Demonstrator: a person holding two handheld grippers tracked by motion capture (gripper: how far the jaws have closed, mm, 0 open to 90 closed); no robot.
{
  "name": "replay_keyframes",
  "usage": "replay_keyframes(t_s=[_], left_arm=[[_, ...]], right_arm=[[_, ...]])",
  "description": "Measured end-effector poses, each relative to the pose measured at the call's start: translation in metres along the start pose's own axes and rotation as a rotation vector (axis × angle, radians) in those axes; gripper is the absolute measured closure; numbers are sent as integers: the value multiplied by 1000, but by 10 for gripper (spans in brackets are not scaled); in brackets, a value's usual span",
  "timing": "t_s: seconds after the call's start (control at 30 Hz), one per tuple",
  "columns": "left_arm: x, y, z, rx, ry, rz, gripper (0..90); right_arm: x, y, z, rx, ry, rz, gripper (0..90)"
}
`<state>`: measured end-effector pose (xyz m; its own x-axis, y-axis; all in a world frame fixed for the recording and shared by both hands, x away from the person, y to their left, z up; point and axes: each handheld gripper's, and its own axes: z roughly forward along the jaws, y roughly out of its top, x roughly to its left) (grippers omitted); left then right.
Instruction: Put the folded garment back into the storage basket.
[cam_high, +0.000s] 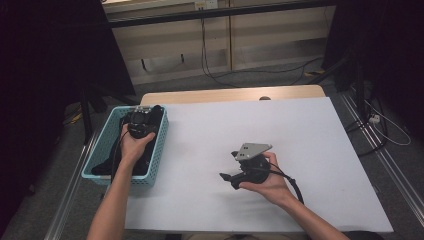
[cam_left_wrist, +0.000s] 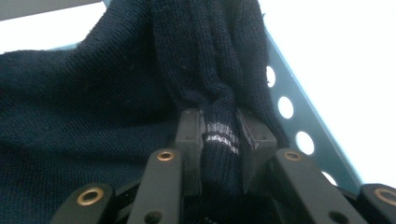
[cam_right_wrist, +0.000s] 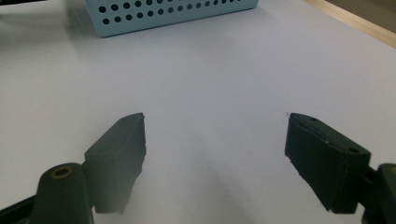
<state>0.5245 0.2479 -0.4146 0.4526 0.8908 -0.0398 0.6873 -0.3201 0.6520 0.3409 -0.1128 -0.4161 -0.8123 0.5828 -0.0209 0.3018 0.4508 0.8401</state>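
Note:
A light blue perforated basket stands at the table's left edge with dark navy knitted cloth in it. My left gripper reaches into the basket. In the left gripper view it is shut on a bunched fold of a dark knitted sock with thin white stripes at the pinch, and the basket's wall runs along the right. My right gripper lies low over the white table, pointing left toward the basket. The right gripper is open with nothing between its jaws.
The basket's near wall shows at the top of the right gripper view. A wooden strip edges the table's far side. Cables lie on the floor beyond it, and a metal rail runs along the right.

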Motion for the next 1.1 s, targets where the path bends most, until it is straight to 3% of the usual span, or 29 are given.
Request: replay_keyframes(t_s=[0.13,0.2,0.27,0.4,0.57,0.63,0.8,0.87,0.93,1.03,1.1], left_arm=[[3,0,-4,-22,22,-40,588],[6,0,-8,-44,34,-65,468],[8,1,-13,-80,17,-77,411],[5,2,-23,-133,20,-42,358],[2,0,-34,-188,14,-32,325],[1,0,-36,-200,19,-29,250],[-5,0,-43,-215,13,-1,191],[-9,-1,-48,-230,-27,-18,191],[-17,0,-53,-251,-16,7,188],[-24,0,-60,-268,-39,24,157],[-23,-2,-63,-270,-114,-16,86]], right_arm=[[-1,-1,-1,-4,3,4,199],[-1,-1,-2,-8,6,4,189],[-2,-1,-3,-13,6,7,185],[-5,-2,-4,-20,4,23,174],[-8,-2,-5,-26,6,44,157],[-8,-2,-5,-24,3,47,152],[-9,-2,-7,-32,-5,53,136],[-10,-2,-8,-38,-13,57,131],[-11,-2,-9,-43,-15,71,98],[-11,-1,-11,-43,-32,77,95],[-11,-1,-12,-53,-41,85,94]])
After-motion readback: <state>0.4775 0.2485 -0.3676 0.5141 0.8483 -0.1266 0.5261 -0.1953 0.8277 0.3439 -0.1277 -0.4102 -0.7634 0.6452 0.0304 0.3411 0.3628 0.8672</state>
